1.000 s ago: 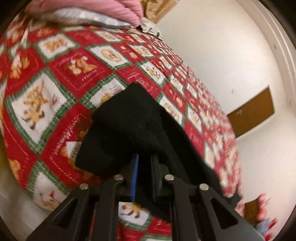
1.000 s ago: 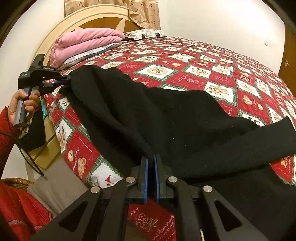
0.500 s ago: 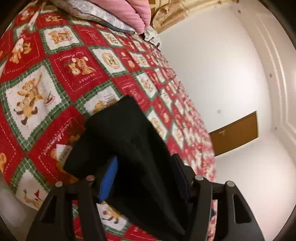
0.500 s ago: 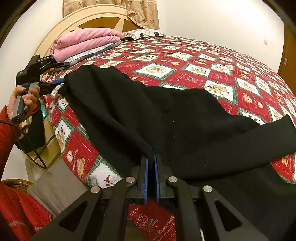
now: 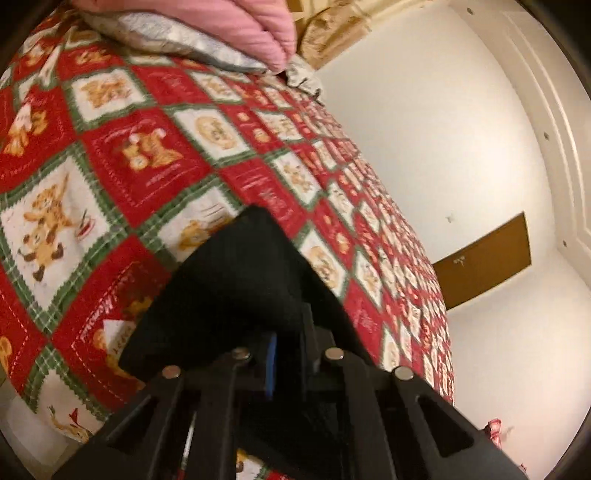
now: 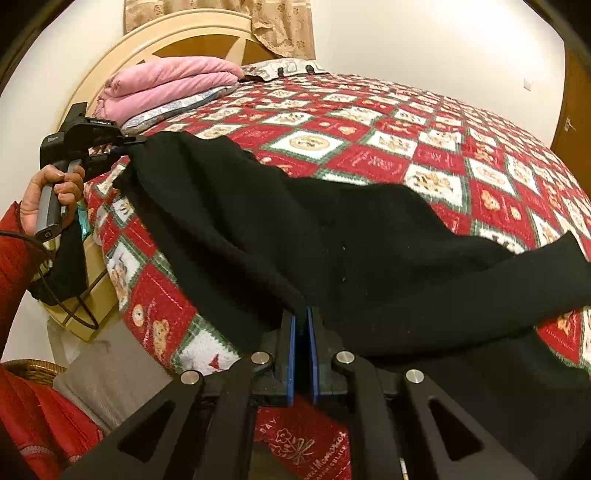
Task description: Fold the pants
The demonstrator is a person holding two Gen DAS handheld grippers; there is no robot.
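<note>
The bed (image 6: pixel 461 155) fills both views, covered by a red, white and green patchwork quilt (image 5: pixel 122 173) of teddy-bear squares. Script stitched on the red patches shows in the left wrist view, one word looking like "Memories"; on the quilt's hanging edge in the right wrist view "Memories" reads clearly under a small flower motif, with "DAY" above it. Across the near side of the bed lie the black pants (image 6: pixel 332 236), spread from the headboard end toward the foot, one long strip of cloth crossing over to the right edge of the view. At the head of the bed, a folded pink blanket (image 6: pixel 173 81) is stacked on a grey patterned pillow, against a cream arched headboard (image 6: pixel 155 40), with a patterned curtain (image 6: pixel 273 22) behind.

Now the right gripper (image 6: pixel 302 332): its blue-padded fingers are pressed close together with a fold of the pants pinched between them at the bed's near edge. Over at the far corner, the left gripper (image 6: pixel 122 147), held in a bare hand (image 6: pixel 55 192) out of a red sleeve, clamps the corner of the pants; its own camera shows black cloth draped through and over the narrowly parted fingers (image 5: pixel 271 354). There's a small white label on the gripper body, too tiny to read.
</note>
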